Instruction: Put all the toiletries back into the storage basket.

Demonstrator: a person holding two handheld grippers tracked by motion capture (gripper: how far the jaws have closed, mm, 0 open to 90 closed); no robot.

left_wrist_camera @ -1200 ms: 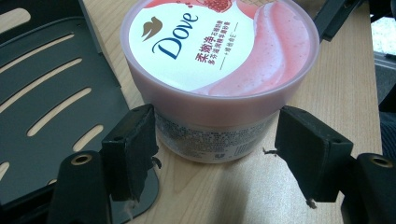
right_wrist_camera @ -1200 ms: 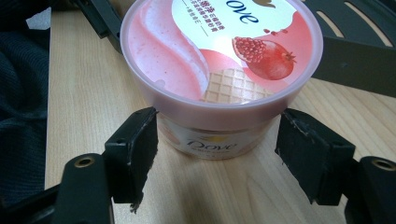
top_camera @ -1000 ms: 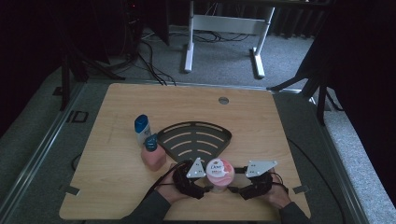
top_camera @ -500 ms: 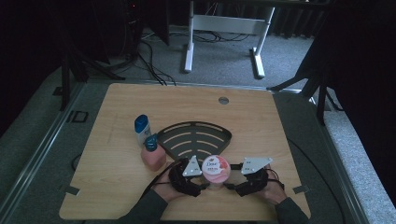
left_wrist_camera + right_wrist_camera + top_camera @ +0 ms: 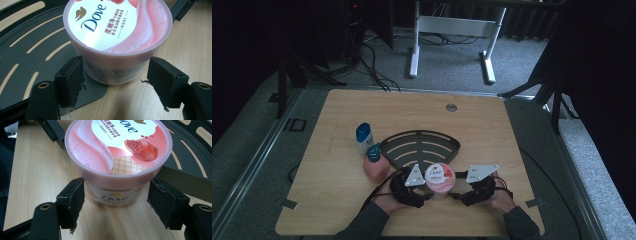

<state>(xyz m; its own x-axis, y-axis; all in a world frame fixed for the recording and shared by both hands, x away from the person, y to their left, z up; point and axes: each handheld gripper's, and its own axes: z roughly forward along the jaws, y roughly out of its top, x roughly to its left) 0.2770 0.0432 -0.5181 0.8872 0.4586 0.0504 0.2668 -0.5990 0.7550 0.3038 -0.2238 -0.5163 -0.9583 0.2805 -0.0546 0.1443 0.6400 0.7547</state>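
Observation:
A pink Dove tub [image 5: 440,176] with a pomegranate lid stands near the table's front edge, at the front corner of a black slotted fan-shaped tray [image 5: 422,145]. My left gripper [image 5: 427,192] holds it from the left and my right gripper [image 5: 457,192] from the right. In the left gripper view the tub [image 5: 117,32] sits between the pads of the left gripper [image 5: 115,75], which touch its wall below the lid, its base partly over the tray [image 5: 25,50]. In the right gripper view the right gripper [image 5: 116,195] clasps the tub [image 5: 120,150] the same way.
A blue-and-white bottle [image 5: 363,138] and a pink bottle with a blue cap [image 5: 376,165] stand just left of the tray. A round grommet [image 5: 451,107] sits near the table's far edge. A white desk frame [image 5: 452,30] stands on the floor beyond.
Both grippers and the tub between them have shifted slightly to the left and away from the front edge, toward the tray.

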